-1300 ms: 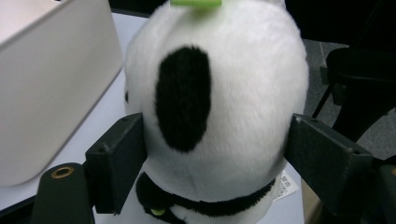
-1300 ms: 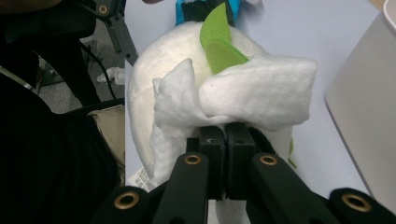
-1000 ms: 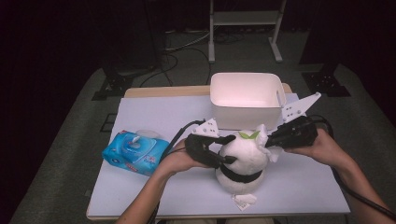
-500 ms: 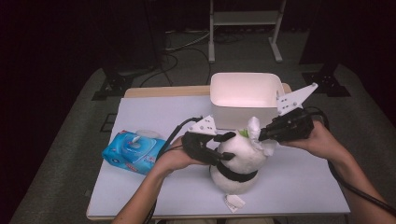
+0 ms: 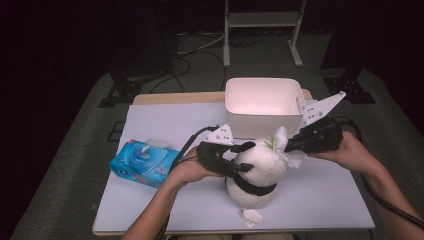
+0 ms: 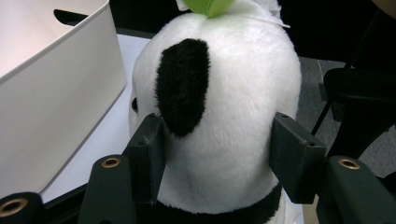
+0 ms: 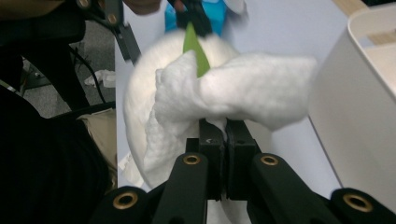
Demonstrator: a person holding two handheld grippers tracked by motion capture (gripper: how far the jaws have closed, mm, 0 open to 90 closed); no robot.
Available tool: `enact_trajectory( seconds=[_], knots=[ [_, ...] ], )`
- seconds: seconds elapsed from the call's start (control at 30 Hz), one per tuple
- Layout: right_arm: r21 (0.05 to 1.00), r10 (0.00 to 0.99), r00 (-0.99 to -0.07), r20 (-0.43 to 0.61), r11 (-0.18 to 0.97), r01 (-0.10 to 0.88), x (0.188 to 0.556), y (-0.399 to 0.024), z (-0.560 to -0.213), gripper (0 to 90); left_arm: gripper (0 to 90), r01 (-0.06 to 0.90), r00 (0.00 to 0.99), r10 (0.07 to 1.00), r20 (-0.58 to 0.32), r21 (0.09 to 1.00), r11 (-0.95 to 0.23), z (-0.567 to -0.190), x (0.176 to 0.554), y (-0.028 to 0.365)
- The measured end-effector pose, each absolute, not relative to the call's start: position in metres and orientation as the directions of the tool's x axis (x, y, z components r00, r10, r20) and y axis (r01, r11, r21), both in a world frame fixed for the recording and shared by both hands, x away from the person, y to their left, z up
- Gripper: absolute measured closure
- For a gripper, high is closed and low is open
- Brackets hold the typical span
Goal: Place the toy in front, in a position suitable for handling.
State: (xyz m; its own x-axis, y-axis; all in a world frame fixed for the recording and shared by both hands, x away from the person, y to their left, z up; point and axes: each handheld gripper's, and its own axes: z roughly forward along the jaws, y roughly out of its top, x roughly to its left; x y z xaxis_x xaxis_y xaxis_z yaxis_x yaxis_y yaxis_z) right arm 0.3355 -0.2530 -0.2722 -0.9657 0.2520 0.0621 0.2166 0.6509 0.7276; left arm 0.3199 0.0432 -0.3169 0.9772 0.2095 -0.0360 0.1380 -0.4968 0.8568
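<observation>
A white and black plush panda (image 5: 257,172) with a green leaf (image 6: 208,5) on its head stands at the table's front middle. My left gripper (image 5: 240,157) grips its head from the left. The jaws have just been closing, and both pads (image 6: 149,154) press into the fur of the panda (image 6: 224,107). My right gripper (image 5: 292,146) comes in from the right, shut on a crumpled white wipe (image 5: 282,142). In the right gripper view the wipe (image 7: 243,93) is pinched between the jaws of that gripper (image 7: 223,135) and lies against the top of the panda's head (image 7: 140,107), beside the leaf (image 7: 196,51).
A white plastic bin (image 5: 262,107) stands just behind the panda. A blue pack of wipes (image 5: 145,162) lies at the left of the table. A small white scrap (image 5: 251,216) lies at the front edge, below the toy.
The right gripper has shifted the wipe a little across the top of the panda's head. The left hand has kept its place on the head.
</observation>
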Motion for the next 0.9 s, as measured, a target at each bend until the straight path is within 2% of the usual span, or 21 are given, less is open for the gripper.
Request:
enact_trajectory(
  seconds=[0.13, 0.43, 0.63, 0.9],
  knots=[
    [0.721, 0.266, -0.962, 0.063, 0.654, 0.228, 0.336, -0.258, -0.276, 86.8, 42.9, 0.141, 0.976, 0.212, -0.040, 0.861, -0.488, -0.315, 0.321, 0.043],
    [0.742, 0.232, -0.972, 0.037, 0.646, 0.182, 0.335, -0.242, -0.263, 86.8, 43.1, 0.141, 0.976, 0.217, -0.034, 0.855, -0.500, -0.314, 0.320, 0.045],
    [0.720, 0.247, -0.967, 0.061, 0.660, 0.214, 0.336, -0.248, -0.272, 86.7, 43.3, 0.152, 0.973, 0.229, -0.041, 0.857, -0.493, -0.314, 0.320, 0.053],
    [0.728, 0.192, -0.981, 0.021, 0.670, 0.146, 0.335, -0.227, -0.249, 86.7, 43.6, 0.115, 0.974, 0.226, 0.006, 0.847, -0.519, -0.300, 0.316, 0.050]
  ],
)
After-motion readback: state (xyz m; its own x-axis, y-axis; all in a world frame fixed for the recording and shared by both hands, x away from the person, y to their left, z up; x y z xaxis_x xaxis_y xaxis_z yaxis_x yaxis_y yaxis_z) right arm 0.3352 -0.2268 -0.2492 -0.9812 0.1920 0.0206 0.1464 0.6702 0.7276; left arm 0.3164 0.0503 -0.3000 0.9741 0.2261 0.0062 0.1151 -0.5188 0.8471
